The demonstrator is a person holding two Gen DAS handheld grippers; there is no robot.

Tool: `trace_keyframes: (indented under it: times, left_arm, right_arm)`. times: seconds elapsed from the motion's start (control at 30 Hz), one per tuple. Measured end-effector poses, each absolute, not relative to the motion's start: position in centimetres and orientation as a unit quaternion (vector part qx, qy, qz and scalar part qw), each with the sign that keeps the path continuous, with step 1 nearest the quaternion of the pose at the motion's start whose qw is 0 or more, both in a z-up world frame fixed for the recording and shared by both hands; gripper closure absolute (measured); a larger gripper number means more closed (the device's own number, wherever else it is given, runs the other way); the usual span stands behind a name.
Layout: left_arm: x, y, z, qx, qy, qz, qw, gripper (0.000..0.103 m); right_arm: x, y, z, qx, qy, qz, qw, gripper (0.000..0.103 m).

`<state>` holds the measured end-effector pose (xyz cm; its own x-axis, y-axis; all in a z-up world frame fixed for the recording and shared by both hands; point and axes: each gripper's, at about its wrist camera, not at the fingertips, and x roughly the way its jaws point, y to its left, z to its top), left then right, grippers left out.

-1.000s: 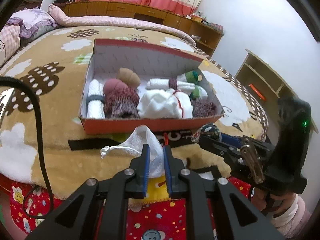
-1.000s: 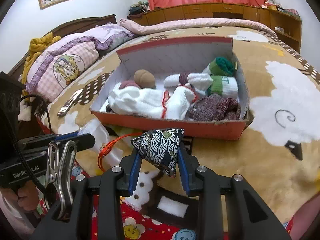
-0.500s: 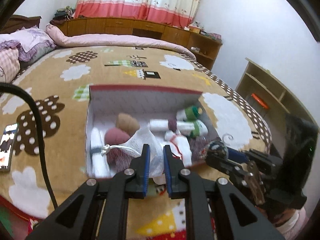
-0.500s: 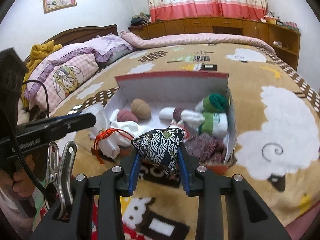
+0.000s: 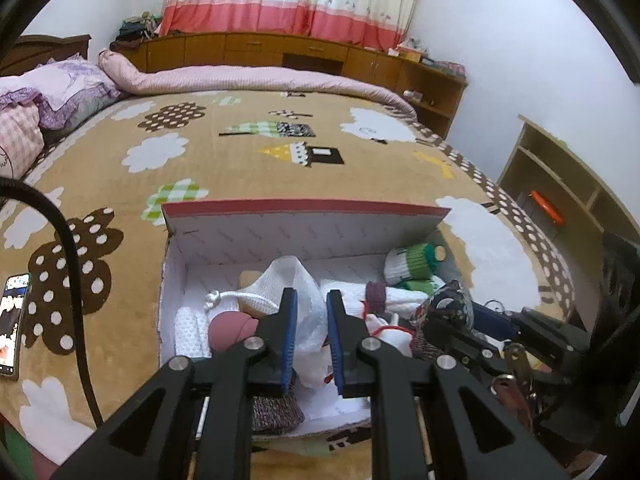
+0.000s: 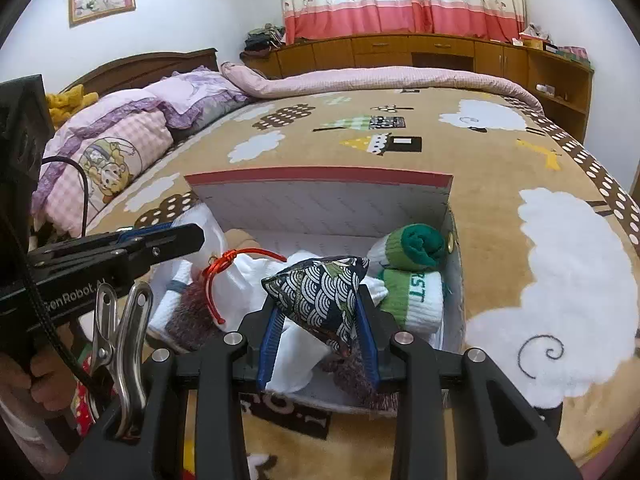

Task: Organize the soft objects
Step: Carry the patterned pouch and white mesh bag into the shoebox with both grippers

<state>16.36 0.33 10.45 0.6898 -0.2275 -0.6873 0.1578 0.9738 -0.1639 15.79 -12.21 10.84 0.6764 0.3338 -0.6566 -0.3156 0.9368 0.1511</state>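
A red-rimmed cardboard box [image 5: 304,210] [image 6: 320,179] sits on the bed, with rolled socks and cloths inside. My left gripper [image 5: 311,300] is shut on a white mesh drawstring pouch [image 5: 292,280], held over the box's middle. That pouch [image 6: 224,292] with its red cord also shows in the right wrist view. My right gripper [image 6: 318,312] is shut on a dark blue wave-patterned beanbag [image 6: 320,292], held above the box's near right part. The beanbag [image 5: 448,308] shows at the right of the left wrist view. Green and white rolled socks [image 6: 416,264] lie in the box's right end.
The bed has a tan blanket with cloud patterns [image 5: 240,160]. A phone [image 5: 12,320] lies on the blanket at the left. Pillows [image 6: 104,152] lie at the bed's head. Wooden cabinets [image 6: 420,52] line the far wall. A shelf unit [image 5: 568,200] stands at the right.
Both grippers have risen and moved forward from the bed's near edge to above the box, each keeping its hold, the pouch in the left and the beanbag in the right.
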Motion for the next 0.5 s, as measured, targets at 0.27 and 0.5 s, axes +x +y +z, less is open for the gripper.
trace_keyframes:
  times: [0.27, 0.5]
  left_arm:
    - [17.5, 0.6, 9.4, -0.049, 0.394, -0.07, 0.915, 0.046]
    - [17.2, 0.8, 9.3, -0.046, 0.397, -0.059, 0.915, 0.044]
  right_arm:
    - [16.6, -12.1, 10.5, 0.015, 0.356, 0.166, 0.92, 0.056]
    - [16.6, -12.2, 11.1, 0.01, 0.343, 0.158, 0.926, 0.046]
